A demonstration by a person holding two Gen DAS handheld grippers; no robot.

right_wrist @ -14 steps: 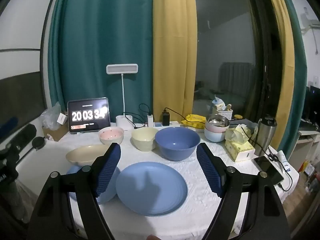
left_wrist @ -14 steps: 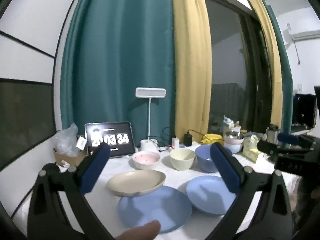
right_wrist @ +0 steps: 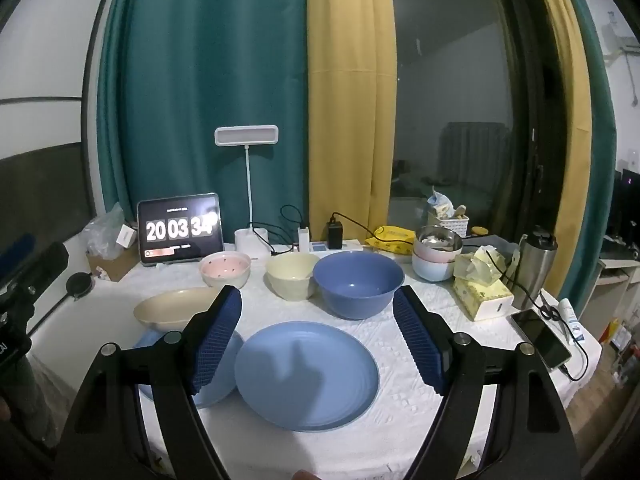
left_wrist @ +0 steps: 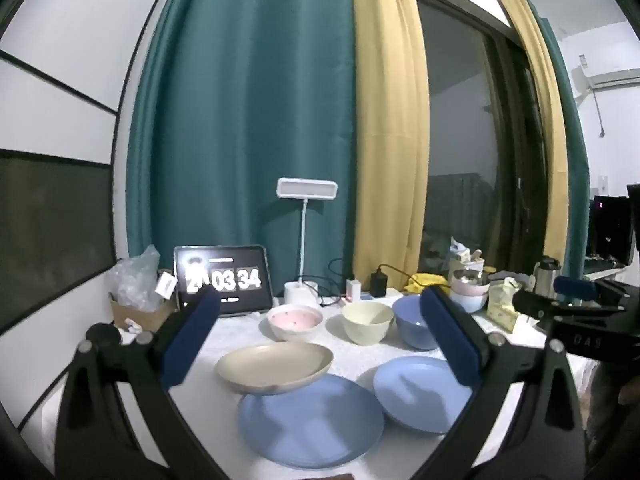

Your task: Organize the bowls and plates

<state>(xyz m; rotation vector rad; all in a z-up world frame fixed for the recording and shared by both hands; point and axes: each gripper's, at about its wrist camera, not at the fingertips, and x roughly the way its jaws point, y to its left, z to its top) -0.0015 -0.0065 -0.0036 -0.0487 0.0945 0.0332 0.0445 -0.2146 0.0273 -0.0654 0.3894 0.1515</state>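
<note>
1. Large plate (right_wrist: 306,376): light blue, plain.
2. Second plate (left_wrist: 308,420): light blue, plain.
3. Shallow dish (left_wrist: 275,366): beige.
4. Large bowl (right_wrist: 357,282): deeper blue.
5. Medium bowl (right_wrist: 291,275): pale cream-yellow.
6. Small bowl (right_wrist: 225,271): pink inside with small dark specks, white outside.
7. Bench (right_wrist: 420,412) covering: white, with an embossed pattern.
8. Curtains: teal curtain (right_wrist: 200,80) and mustard yellow curtain (right_wrist: 348,80).
9. Claw pads (right_wrist: 218,336): dark blue, finely textured, on black arms.

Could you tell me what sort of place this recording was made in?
Most likely a room in a home: a cloth-covered table by curtains and a dark window, crowded with a desk lamp, a tablet clock and a tissue box.
</note>
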